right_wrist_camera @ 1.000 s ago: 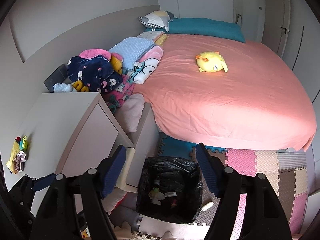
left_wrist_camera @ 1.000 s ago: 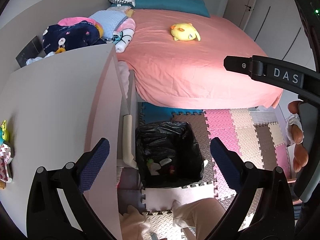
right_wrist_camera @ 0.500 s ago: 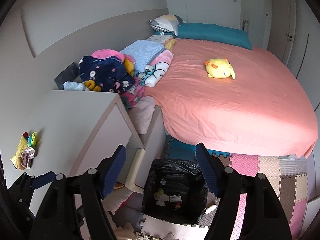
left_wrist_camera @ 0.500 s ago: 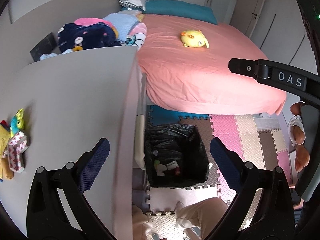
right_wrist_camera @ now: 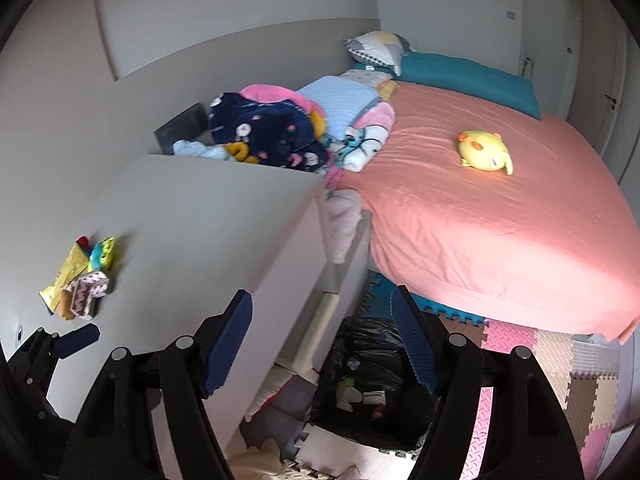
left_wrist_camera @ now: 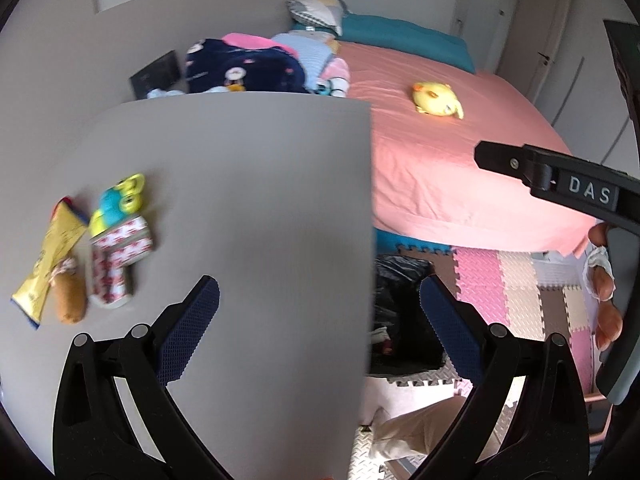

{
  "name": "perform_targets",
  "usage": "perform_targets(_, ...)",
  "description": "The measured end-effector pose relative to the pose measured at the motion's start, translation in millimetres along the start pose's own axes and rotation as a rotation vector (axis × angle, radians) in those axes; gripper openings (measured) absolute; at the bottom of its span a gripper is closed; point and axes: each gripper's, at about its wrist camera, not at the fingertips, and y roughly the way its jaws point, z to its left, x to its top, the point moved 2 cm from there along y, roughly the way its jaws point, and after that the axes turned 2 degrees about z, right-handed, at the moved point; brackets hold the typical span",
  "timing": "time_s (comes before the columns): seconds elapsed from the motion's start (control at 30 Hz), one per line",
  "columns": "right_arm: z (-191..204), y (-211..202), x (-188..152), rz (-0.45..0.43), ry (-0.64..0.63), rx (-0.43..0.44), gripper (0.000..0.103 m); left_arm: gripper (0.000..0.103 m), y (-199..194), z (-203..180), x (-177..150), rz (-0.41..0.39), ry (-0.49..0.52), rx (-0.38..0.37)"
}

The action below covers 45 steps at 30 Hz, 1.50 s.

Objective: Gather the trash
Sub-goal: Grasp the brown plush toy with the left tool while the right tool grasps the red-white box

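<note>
At the far left of the pale grey cabinet top (left_wrist_camera: 240, 208), a small heap of litter had been brought well into the left wrist view: a flattened yellow snack wrapper (left_wrist_camera: 52, 256), a crumpled red-and-white patterned packet (left_wrist_camera: 118, 262) and a teal and lime plastic piece (left_wrist_camera: 118, 200), lying touching one another; a second before, only their edge had been seen at the frame border. The brown lump beside them was too blurred to be identified, possibly more waste. The left gripper (left_wrist_camera: 320, 320) had been swung from above the black-bagged waste bin (left_wrist_camera: 400, 320) toward the cabinet, its blue-padded fingers (left_wrist_camera: 188, 332) spread wide with nothing between them. The bin, already holding scraps, had been left partly hidden behind the cabinet edge. The right gripper (right_wrist_camera: 322, 344) had been carried the same way, its fingers likewise held apart and empty, the bin (right_wrist_camera: 372, 384) below it. A fresh pickup from the heap was judged to be the step in hand.
</note>
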Motion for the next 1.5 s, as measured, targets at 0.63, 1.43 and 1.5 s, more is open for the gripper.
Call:
perform_targets(0.63, 119, 29, -4, 0.028, -0.14, 0.121, 0.073, 0.097, -38, 134, -42, -0.056, -0.201, 0.118)
perform_targets(1.43, 197, 63, -7, 0.075, -0.238, 0.196, 0.072, 0.054, -9, 210, -51, -0.017, -0.357, 0.142)
perform_targets(1.5, 202, 66, -9, 0.079, -0.241, 0.206, 0.072, 0.044, -8, 211, -49, -0.02, -0.354, 0.137)
